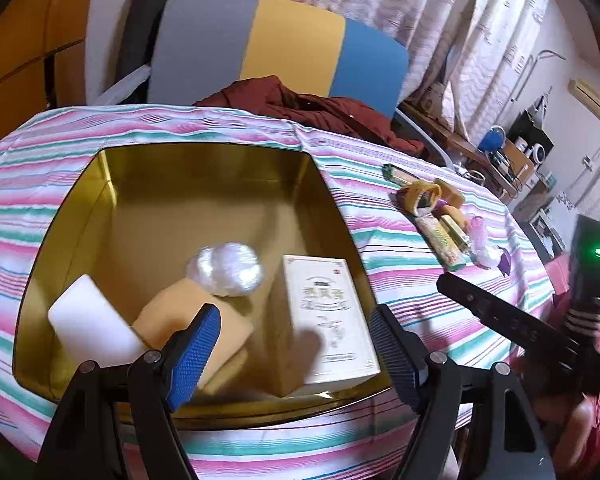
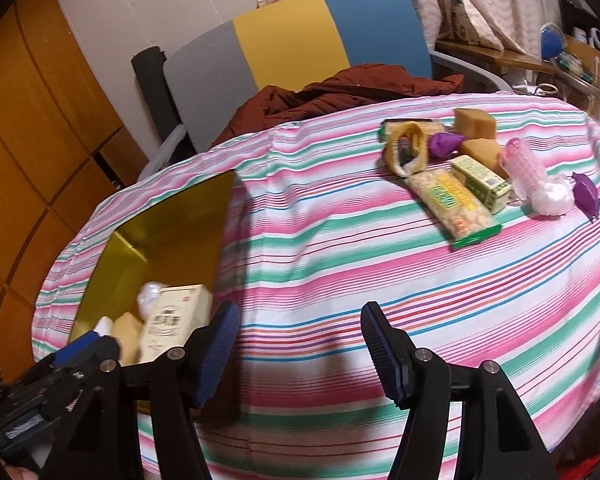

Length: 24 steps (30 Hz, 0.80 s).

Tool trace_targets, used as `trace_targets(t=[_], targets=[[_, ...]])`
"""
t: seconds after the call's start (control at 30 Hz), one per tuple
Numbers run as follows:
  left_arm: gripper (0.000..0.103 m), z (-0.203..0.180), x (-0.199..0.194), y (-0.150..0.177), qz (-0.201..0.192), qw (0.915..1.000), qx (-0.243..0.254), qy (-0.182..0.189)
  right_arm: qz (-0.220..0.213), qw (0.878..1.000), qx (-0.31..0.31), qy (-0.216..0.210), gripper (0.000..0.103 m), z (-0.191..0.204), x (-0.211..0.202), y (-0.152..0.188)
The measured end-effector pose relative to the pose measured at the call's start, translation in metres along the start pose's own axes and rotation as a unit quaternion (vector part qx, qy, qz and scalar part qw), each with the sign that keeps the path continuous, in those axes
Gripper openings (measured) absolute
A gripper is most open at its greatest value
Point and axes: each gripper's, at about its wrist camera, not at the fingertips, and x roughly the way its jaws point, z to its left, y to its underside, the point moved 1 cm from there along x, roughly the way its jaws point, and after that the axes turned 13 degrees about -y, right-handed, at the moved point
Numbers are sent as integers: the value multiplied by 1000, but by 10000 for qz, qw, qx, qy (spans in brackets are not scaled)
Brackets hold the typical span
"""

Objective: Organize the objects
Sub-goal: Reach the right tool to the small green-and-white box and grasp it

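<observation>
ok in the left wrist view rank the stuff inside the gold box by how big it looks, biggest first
1. cream carton
2. tan sponge and white block: alike, and the sponge is partly hidden by a finger, so unranked
3. clear wrapped bundle

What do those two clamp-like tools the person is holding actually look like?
Both are black plastic, with angular scissor-like arms joined by round silver pins. The left gripper and the right gripper each end in two fingers faced with blue ribbed pads. A small green light glows on the right gripper's black body.
</observation>
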Motion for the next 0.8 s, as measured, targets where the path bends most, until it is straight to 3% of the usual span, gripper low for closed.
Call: trace_targets(t=[0.37, 0.57, 0.7, 0.8], targets=[[79, -38, 1, 1, 126, 9988, 436, 165, -29, 9982, -115, 591, 71, -105, 19, -39], [79, -50, 2, 2, 197, 9980, 572, 198, 26, 9970, 270, 724, 71, -151, 36, -63], [79, -56, 5, 1, 232, 9975, 626, 211, 6, 9977, 237, 636, 72, -146, 44, -63], [79, -61, 6, -1, 232, 9973, 664, 222, 53, 9997, 105, 235, 72, -127, 48, -55]])
